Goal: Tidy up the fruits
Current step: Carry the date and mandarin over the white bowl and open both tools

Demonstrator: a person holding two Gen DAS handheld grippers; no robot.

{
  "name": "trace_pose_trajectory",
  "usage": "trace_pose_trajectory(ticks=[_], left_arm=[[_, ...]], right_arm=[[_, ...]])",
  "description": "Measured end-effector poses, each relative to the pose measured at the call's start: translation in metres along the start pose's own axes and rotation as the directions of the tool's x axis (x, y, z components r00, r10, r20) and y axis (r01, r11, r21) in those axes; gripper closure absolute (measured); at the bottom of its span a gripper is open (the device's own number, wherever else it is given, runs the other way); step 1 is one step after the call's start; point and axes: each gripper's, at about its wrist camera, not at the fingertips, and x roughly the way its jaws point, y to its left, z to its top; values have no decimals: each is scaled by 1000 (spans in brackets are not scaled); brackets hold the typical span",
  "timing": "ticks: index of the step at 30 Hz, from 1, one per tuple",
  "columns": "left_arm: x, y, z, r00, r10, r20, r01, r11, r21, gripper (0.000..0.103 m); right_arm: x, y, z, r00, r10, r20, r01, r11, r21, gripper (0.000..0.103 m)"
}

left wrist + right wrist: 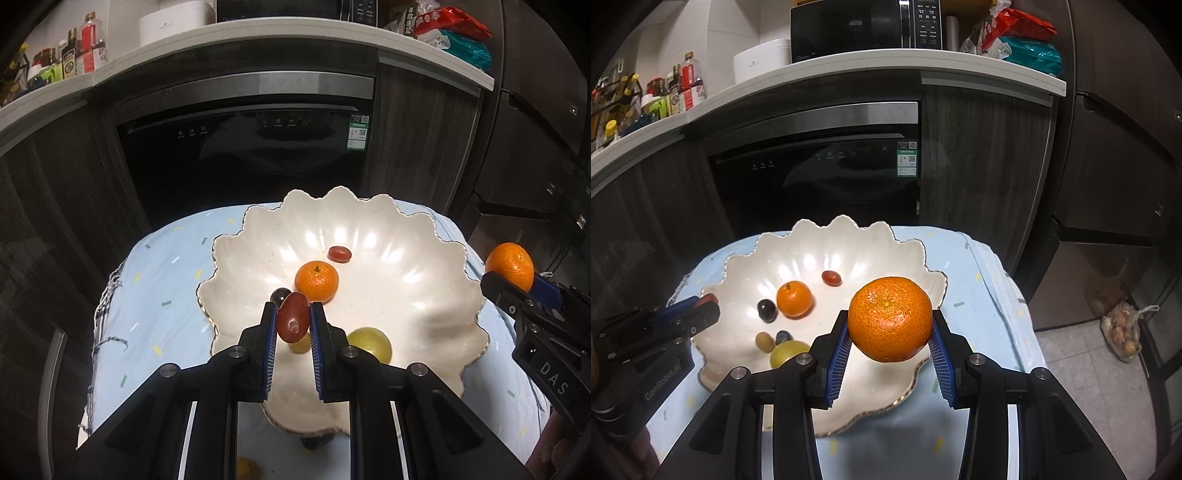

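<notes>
A white scalloped bowl (424, 295) (746, 273) sits on a light blue cloth. Inside lie a small orange (317, 280) (794, 298), a red cherry tomato (340, 254) (831, 277), a dark grape (279, 294) (766, 309), a yellow-green fruit (370, 344) (788, 352) and smaller grapes. My left gripper (293, 317) is shut on an oblong red tomato (293, 321) above the bowl's near side; it also shows in the right wrist view (707, 304). My right gripper (890, 332) is shut on a large orange (890, 319) (510, 265) over the bowl's right rim.
The cloth-covered table (155, 295) (982, 306) ends just behind the bowl; a dark dishwasher front (243, 155) stands beyond. An orange-yellow fruit (247, 469) lies on the cloth under my left gripper. A bag of produce (1123, 332) rests on the floor at right.
</notes>
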Motion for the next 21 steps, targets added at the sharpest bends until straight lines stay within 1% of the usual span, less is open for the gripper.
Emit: trace_pose_trajectory(ticks=[7, 13, 18, 21], left_arm=[[13, 3, 11, 1000, 5, -6, -4, 1000, 7, 85], [28, 7, 19, 999, -1, -34, 1, 1000, -1, 84], [39, 10, 19, 998, -14, -68, 13, 1000, -15, 84], [43, 12, 18, 995, -46, -92, 43, 999, -32, 84]], right_arm=[[21, -1, 12, 999, -8, -39, 8, 1000, 2, 60], [35, -2, 19, 998, -14, -69, 15, 1000, 9, 60], [48, -1, 21, 995, -17, -101, 17, 1000, 1, 60], [53, 0, 22, 993, -25, -113, 25, 1000, -4, 60]])
